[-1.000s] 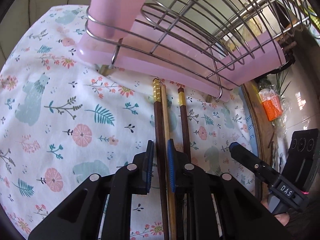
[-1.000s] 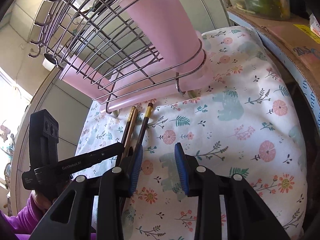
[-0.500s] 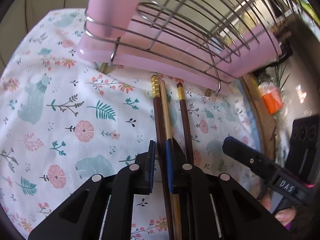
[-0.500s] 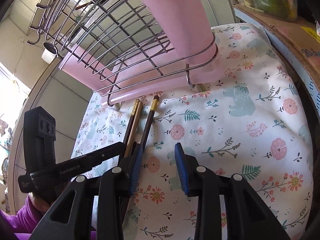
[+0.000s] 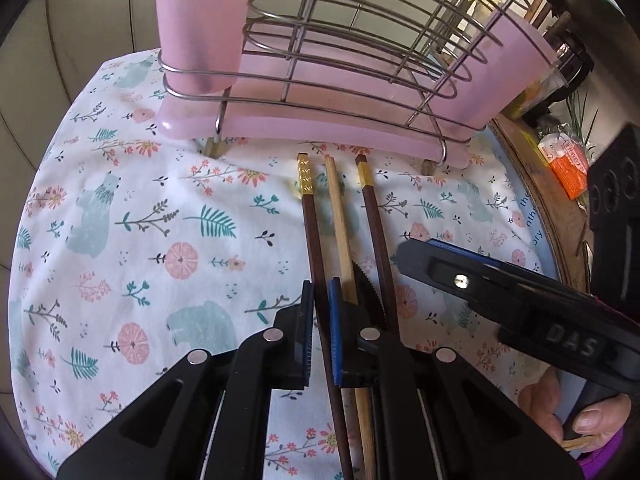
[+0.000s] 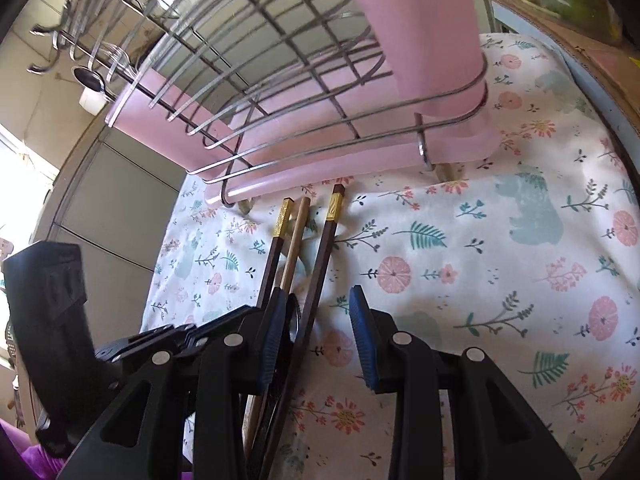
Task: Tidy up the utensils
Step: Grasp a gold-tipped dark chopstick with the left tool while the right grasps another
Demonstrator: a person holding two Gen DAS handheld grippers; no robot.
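Note:
Three chopsticks lie side by side on the floral cloth, tips toward the rack: a dark one with a gold band [image 5: 310, 216], a light wooden one [image 5: 339, 216] and a second dark one [image 5: 374, 216]. My left gripper [image 5: 320, 312] is shut on the left dark chopstick. A black serrated knife tip [image 5: 366, 288] lies beside its right finger. My right gripper [image 6: 316, 332] is open, its jaws either side of the right dark chopstick [image 6: 322, 256]. It also shows in the left wrist view [image 5: 480, 276].
A wire utensil rack with a pink tray and pink cup [image 5: 304, 80] stands just beyond the chopstick tips. Spoons hang in it at the far end [image 6: 90, 78]. A cardboard box [image 6: 580, 32] borders the cloth [image 5: 120, 208] on the right.
My left gripper has closed on the left dark chopstick. My right gripper has moved left and forward until the right dark chopstick lies between its jaws. Both have come closer to the rack.

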